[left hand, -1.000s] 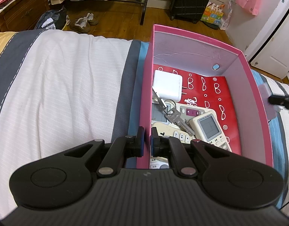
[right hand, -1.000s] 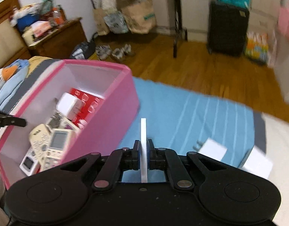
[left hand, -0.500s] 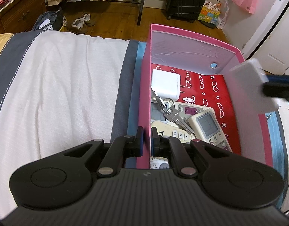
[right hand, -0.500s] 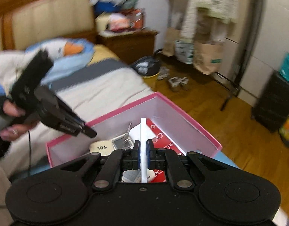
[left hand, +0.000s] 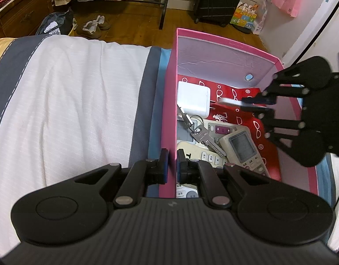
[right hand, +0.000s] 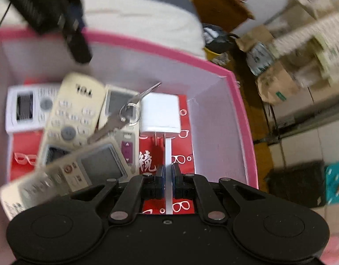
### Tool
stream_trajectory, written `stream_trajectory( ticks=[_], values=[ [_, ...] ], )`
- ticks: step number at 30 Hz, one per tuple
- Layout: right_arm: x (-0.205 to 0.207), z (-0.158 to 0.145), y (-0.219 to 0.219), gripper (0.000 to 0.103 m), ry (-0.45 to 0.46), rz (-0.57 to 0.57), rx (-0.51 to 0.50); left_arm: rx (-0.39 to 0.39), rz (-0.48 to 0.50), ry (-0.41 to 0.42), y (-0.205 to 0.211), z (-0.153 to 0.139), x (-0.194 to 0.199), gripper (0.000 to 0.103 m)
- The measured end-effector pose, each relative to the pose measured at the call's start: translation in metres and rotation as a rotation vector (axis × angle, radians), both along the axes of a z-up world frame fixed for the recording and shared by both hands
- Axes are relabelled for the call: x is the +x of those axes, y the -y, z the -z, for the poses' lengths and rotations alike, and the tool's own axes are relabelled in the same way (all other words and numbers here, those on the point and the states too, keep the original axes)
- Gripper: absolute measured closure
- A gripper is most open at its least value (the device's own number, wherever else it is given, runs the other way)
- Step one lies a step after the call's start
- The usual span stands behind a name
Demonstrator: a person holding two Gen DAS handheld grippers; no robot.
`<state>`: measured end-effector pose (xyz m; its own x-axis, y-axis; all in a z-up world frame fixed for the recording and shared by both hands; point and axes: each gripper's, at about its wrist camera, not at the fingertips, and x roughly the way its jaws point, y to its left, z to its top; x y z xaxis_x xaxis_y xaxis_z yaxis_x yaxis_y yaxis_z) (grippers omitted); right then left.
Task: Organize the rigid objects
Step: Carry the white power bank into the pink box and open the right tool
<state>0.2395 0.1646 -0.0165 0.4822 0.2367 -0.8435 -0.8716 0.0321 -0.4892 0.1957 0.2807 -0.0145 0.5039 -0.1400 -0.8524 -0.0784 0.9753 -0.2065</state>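
A pink box [left hand: 172,101] stands on the bed, holding a white charger [left hand: 193,99], keys [left hand: 202,133] and several remotes [left hand: 239,146]. My left gripper [left hand: 172,167] is shut on the box's near left wall. My right gripper [right hand: 168,172] is shut on a thin flat white object [right hand: 168,154], seen edge-on, and holds it inside the box just above the red floor beside the charger [right hand: 160,112]. In the left wrist view the right gripper [left hand: 258,105] reaches in over the box's right wall with the white object [left hand: 230,101].
The box [right hand: 240,101] lies on a white, grey and blue striped bedspread [left hand: 70,101]. Beyond the bed's end are a wooden floor, shoes [left hand: 94,25], paper bags, a black suitcase [left hand: 220,0] and a wooden dresser [left hand: 17,11].
My right gripper has swung from the blue bedspread over the box's right wall and down into the box with the white object. My left gripper has stayed on the box wall.
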Motion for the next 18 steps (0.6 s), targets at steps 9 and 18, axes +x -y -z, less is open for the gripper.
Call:
stream_trajectory(
  ticks=[9,18],
  values=[
    [0.004,0.005,0.0,0.094,-0.07,0.006,-0.016,-0.018,-0.001,0.002,-0.004,0.001,0.0,0.097],
    [0.044,-0.07,0.067,0.072,-0.453,0.453,0.472,-0.017,-0.004,0.001,-0.004,0.0,0.0,0.097]
  ],
)
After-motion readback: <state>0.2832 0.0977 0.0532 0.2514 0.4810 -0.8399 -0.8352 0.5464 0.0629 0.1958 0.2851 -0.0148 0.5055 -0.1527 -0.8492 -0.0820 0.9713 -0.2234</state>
